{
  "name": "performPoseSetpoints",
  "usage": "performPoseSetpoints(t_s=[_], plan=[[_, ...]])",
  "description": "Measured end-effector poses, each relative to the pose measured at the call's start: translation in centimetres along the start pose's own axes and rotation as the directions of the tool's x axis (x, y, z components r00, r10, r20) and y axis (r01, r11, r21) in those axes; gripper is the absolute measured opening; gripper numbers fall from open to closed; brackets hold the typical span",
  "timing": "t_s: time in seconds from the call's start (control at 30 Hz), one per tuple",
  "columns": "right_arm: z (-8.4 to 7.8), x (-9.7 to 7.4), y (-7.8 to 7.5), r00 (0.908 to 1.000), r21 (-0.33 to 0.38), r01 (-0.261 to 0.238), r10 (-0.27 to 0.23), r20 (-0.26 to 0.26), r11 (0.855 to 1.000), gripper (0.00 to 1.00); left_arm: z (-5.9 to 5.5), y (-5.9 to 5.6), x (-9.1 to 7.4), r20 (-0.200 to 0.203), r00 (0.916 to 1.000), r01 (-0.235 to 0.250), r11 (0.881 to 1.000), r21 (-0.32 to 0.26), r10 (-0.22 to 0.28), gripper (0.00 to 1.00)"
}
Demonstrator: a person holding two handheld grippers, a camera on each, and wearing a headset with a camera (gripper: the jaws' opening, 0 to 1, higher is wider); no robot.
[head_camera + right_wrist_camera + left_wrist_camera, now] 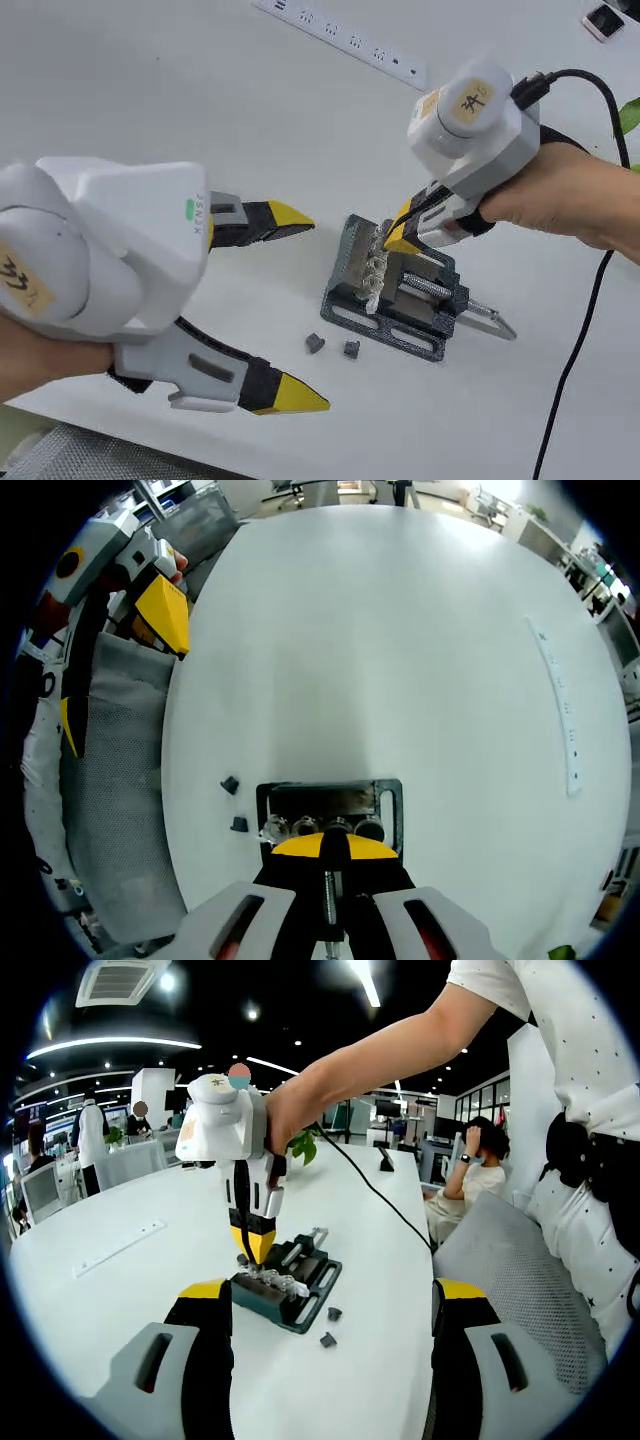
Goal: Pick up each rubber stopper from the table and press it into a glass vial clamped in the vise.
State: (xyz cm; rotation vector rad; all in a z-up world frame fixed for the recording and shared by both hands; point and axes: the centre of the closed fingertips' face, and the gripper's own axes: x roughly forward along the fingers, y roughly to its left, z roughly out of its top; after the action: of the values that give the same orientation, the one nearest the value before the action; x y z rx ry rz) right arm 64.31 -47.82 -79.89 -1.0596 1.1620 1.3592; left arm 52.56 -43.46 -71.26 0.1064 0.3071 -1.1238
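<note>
The left stopper point(314, 343) and the right stopper point(351, 349) lie close together but apart on the white table point(200, 110), just near of the vise point(395, 305). They are small dark rubber plugs, probably light, soft enough to give under the jaws, and grippy rather than slippery. A gentle pinch across the sides, leaving the bottom end free to enter a vial, looks like the right hold. The glass vials point(372, 272) are the fragile part, so any pressing should go straight down, not sideways.

By count there are two loose stoppers and one vise, which clamps a short row of clear vials; their exact number cannot be told.

The right gripper point(400, 238) points down onto the far end of that row with its yellow tips drawn together. Whether a stopper sits under them is hidden. The left gripper point(297, 305) hovers left of the vise, spread wide and holding nothing.
</note>
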Motion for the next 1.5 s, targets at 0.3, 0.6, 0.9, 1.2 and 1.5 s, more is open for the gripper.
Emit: performPoseSetpoints(t_s=[0.3,0.6,0.9,1.2,1.5], plan=[[0.09,0.17,-0.12,0.9999,-0.010,-0.004,0.004,-0.015,1.000,0.02,0.07,0.15,0.19,0.001,1.0000,0.002,1.000,0.002,-0.002,0.80],[-0.11,0.26,0.00,0.9993,-0.013,-0.013,0.012,-0.034,1.000,0.01,0.15,0.31,0.11,0.002,1.0000,-0.003,1.000,0.002,0.003,0.80],[-0.21,0.38,-0.20,0.9988,-0.028,-0.013,0.012,-0.047,1.000,0.01,0.25,0.57,0.20,0.004,1.0000,-0.007,1.000,0.002,0.007,0.79],[0.01,0.49,-0.30,0.9979,-0.048,-0.015,0.012,-0.064,0.999,0.00,0.26,0.70,0.26,0.000,1.0000,-0.005,1.000,0.002,0.005,0.79],[0.14,0.68,-0.42,0.9984,-0.050,-0.021,0.018,-0.053,0.999,0.00,0.81,0.69,0.55,0.010,0.9999,-0.003,1.000,0.009,0.003,0.79]])
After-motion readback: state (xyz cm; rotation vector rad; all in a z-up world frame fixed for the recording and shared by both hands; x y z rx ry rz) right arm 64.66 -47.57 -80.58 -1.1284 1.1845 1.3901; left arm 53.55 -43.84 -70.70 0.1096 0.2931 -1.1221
